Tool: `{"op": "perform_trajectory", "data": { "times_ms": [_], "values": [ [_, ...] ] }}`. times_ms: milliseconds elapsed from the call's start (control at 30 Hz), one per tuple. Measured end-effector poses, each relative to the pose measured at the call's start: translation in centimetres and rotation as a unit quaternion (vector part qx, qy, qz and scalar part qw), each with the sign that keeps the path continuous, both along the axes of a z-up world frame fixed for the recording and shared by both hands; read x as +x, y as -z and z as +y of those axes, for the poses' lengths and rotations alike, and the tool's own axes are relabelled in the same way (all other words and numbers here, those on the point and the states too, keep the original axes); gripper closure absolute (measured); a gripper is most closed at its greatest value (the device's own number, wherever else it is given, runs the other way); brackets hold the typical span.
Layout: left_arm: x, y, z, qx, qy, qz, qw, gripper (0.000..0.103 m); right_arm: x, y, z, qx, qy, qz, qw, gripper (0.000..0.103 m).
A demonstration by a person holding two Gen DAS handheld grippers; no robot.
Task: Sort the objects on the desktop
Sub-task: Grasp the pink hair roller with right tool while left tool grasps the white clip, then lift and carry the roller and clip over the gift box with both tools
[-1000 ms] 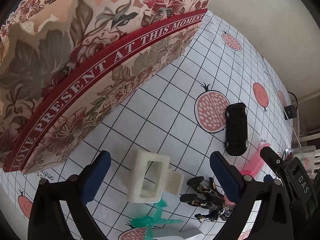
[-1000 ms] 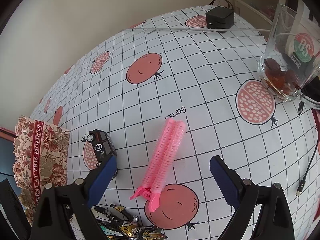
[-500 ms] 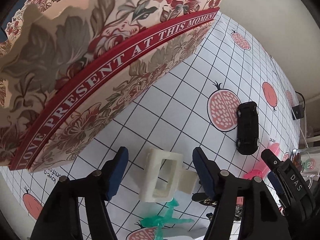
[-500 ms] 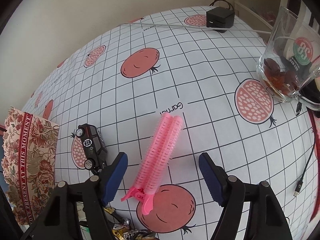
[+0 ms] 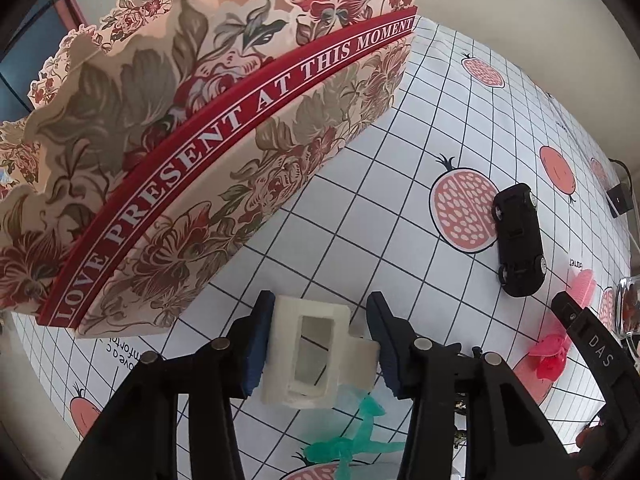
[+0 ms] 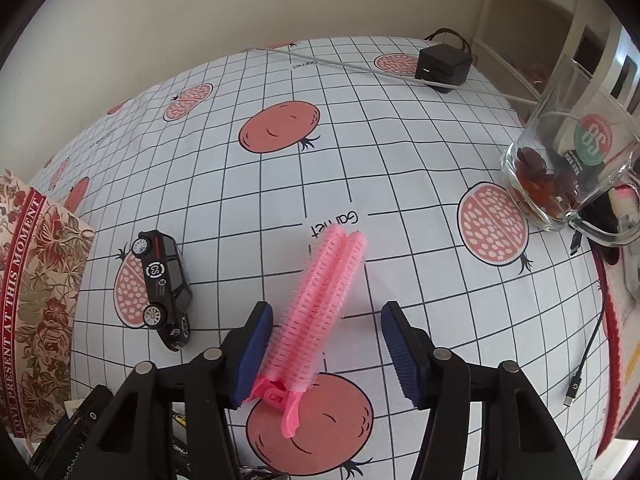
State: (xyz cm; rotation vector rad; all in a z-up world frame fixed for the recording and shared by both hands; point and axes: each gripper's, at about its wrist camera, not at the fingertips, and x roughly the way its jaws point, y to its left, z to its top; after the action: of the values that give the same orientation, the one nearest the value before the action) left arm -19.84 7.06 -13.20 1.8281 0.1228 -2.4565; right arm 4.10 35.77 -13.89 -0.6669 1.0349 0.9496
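Clip [image 5: 316, 354], white, boxy: lies on the counter [image 5: 400, 168] just below the floral box [image 5: 200, 152], between the pads of my left tongs [image 5: 320, 344]. These jaws have just been closing, from wide to narrow; the left pad looks to touch the clip's side, the right pad stands just off its tab. Not yet a firm grip, by my reading.

Curler [image 6: 320, 304], pink, long: lies on the counter slantwise, between the pads of my right tongs [image 6: 326, 350]. These jaws too have just been closing around it. The left pad is at or against its bristles, the right pad is clearly apart. Still loose.

Meaning for the sort: both pickups are under way together; each needs the last bit of closing before any lift.

Around:
- Toy car [image 6: 164, 280], black, just left of the curler and close to my right tongs' left pad; a sideways swing could knock it.
- Green piece [image 5: 352, 436], translucent, just below the clip, partly under my left tongs.
- Glass mug [image 6: 568, 148], with dark things in it, well right.
- Black adapter [image 6: 442, 64] and its cable, at the far edge.
- USB cable [image 6: 584, 360], right edge.

Box wall stands close to the clip: lift straight up to clear it.
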Motion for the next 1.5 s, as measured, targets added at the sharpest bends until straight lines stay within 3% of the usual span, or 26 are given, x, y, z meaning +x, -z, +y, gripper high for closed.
{"op": "perform_trajectory", "data": {
  "times_ms": [200, 500, 900, 1267, 1400, 1500],
  "values": [
    [0.1, 0.1, 0.3, -0.007, 0.003, 0.005, 1.0, 0.054, 0.4, 0.0, -0.2, 0.005, 0.003, -0.01, 1.0, 0.057],
    [0.2, 0.0, 0.8, -0.006, 0.002, 0.009, 0.9999, 0.055, -0.1, -0.1, -0.4, 0.011, -0.004, -0.033, 0.999, 0.058],
    [1.0, -0.2, 0.4, 0.007, -0.003, 0.006, 0.9999, 0.055, 0.3, -0.2, -0.5, 0.014, 0.006, -0.027, 1.0, 0.073],
    [2.0, -0.2, -1.8, 0.068, -0.014, -0.007, 0.9976, 0.055, 2.3, -0.6, -0.9, 0.045, 0.046, 0.069, 0.996, 0.074],
    [0.5, -0.2, -0.8, 0.076, -0.017, -0.01, 0.9969, 0.055, 2.7, -1.4, -1.0, 0.06, 0.057, 0.085, 0.993, 0.074],
    [0.4, -0.4, -1.2, 0.103, -0.022, -0.015, 0.9943, 0.055, 3.0, -2.7, -1.1, 0.081, 0.063, 0.095, 0.99, 0.074]
  ]
}}
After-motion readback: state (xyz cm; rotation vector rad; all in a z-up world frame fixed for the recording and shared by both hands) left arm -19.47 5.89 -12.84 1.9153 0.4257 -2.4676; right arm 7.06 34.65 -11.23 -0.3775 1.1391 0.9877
